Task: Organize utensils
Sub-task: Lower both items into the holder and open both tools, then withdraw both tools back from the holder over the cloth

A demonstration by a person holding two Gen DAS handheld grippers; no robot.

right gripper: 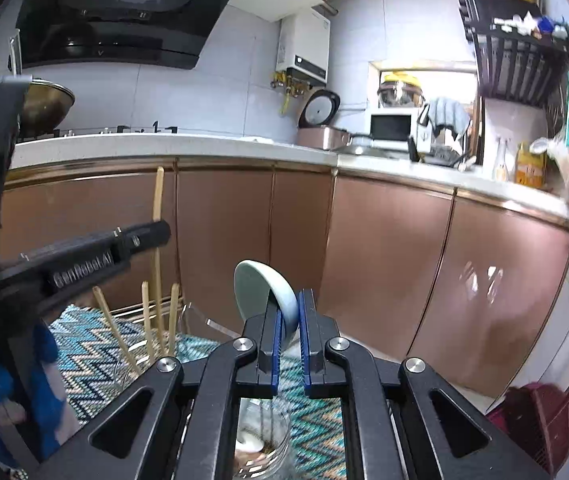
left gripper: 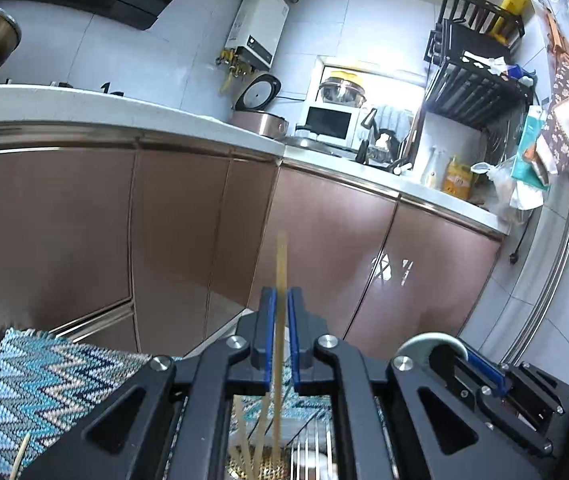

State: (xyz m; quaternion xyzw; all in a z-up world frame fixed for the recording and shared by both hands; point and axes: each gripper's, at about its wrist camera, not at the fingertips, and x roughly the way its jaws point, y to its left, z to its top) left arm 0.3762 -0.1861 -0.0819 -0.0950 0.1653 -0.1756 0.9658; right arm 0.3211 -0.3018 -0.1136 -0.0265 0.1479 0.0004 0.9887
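Note:
My left gripper (left gripper: 282, 300) is shut on a wooden chopstick (left gripper: 281, 264) that stands upright between its blue pads; it also shows in the right wrist view (right gripper: 158, 196), held by the left gripper (right gripper: 152, 234). Several other chopsticks (right gripper: 146, 320) stand in a clear holder (right gripper: 200, 320) below. My right gripper (right gripper: 289, 304) is shut on a pale blue ceramic spoon (right gripper: 260, 292), bowl end up. A glass jar (right gripper: 262, 440) with a white spoon inside sits under the right gripper. The right gripper appears at the lower right of the left wrist view (left gripper: 480, 364).
A zigzag-patterned mat (right gripper: 96, 356) covers the table (left gripper: 40, 384). Brown cabinet doors (right gripper: 384, 264) and a white countertop (right gripper: 172, 144) stand ahead, with a rice cooker (right gripper: 322, 124), microwave (right gripper: 390, 126) and dish rack (right gripper: 520, 56). A red basket (right gripper: 536, 420) is on the floor at right.

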